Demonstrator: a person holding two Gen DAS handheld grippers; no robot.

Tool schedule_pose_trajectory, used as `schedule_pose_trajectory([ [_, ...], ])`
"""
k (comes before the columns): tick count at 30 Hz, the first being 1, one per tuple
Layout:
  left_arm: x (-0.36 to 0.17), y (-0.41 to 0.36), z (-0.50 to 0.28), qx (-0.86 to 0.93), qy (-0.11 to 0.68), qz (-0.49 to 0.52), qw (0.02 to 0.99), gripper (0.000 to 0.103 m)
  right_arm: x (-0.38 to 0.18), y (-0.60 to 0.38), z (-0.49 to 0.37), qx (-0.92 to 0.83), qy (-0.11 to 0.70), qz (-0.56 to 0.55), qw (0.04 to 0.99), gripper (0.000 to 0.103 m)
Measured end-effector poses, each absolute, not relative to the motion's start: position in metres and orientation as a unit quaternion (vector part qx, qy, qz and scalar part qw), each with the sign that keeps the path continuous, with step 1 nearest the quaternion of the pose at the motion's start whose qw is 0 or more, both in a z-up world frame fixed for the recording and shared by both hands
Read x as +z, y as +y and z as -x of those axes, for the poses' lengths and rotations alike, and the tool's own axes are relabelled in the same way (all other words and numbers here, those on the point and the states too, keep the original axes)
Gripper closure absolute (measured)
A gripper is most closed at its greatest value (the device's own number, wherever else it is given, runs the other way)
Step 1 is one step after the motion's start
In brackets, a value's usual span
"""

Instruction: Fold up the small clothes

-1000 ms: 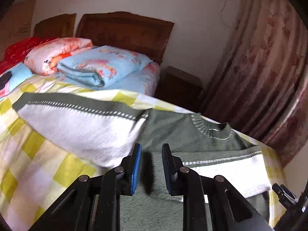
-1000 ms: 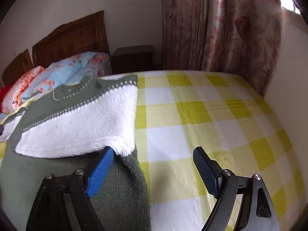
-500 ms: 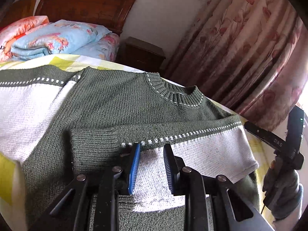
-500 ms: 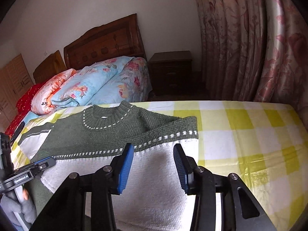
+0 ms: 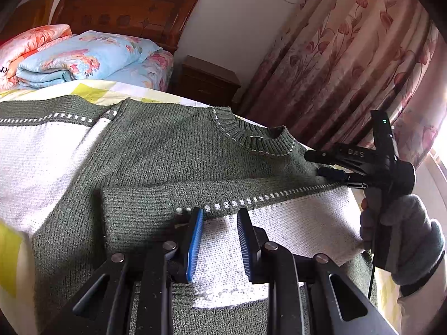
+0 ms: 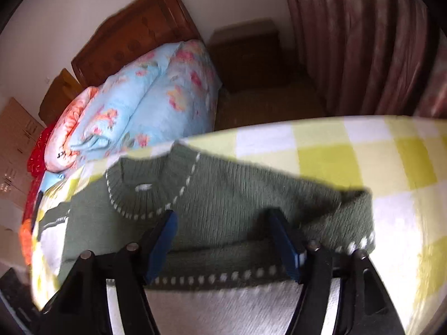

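Lying flat on a yellow-and-white checked sheet (image 6: 363,164), the green and white sweater (image 5: 173,153) has its ribbed collar (image 5: 257,142) toward the wooden headboard (image 5: 123,8). One sleeve (image 5: 279,212) is folded across the chest, its green cuff end reaching toward the middle of the body and its white part running out to the shoulder. The other sleeve (image 5: 36,153) stretches flat off to the side.

The left tool (image 5: 219,240) hovers low over the folded sleeve, its blue-padded fingers (image 5: 195,240) a little apart with nothing gripped between them, right over the dotted line where green knit meets white. The right tool (image 6: 223,247) sits near the shoulder fold of that same sleeve, its fingers spread wide and holding no cloth; its view is blurred. In the left wrist view a gloved hand (image 5: 402,237) holds the right tool's handle at the sweater's edge.

Behind the sweater, a folded blue floral quilt (image 5: 81,58) rests beside a pink one (image 5: 30,42). A dark nightstand (image 5: 206,81) stands by the pink floral curtain (image 5: 349,64).
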State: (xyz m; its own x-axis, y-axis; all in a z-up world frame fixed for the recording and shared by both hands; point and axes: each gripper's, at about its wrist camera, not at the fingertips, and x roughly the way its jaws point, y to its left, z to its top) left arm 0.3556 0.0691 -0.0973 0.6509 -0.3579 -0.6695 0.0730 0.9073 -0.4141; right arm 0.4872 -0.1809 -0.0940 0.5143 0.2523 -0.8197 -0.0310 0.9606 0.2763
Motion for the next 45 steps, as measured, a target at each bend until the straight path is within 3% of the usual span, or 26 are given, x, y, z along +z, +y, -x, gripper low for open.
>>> schedule_pose_trajectory([
  [18, -0.098, 0.071, -0.354, -0.122, 0.398, 0.184, 0.890, 0.078, -0.089, -0.220, -0.500, 0.052, 0.467, -0.207, 0.858, 0.000],
  [24, -0.097, 0.070, -0.354, -0.119, 0.399, 0.181, 0.891, 0.078, -0.044, -0.184, -0.424, 0.075, 0.405, -0.094, 0.906, 0.000],
  [31, -0.097, 0.068, -0.354, -0.118, 0.399, 0.179, 0.892, 0.078, -0.089, -0.172, -0.381, 0.031, 0.456, 0.075, 0.886, 0.000],
  [39, -0.098, 0.069, -0.354, -0.117, 0.398, 0.179, 0.892, 0.078, -0.092, -0.221, -0.384, 0.010, 0.449, -0.028, 0.893, 0.000],
  [45, -0.098, 0.069, -0.354, -0.117, 0.398, 0.179, 0.892, 0.078, -0.064, -0.161, -0.349, 0.071, 0.391, 0.046, 0.917, 0.000],
])
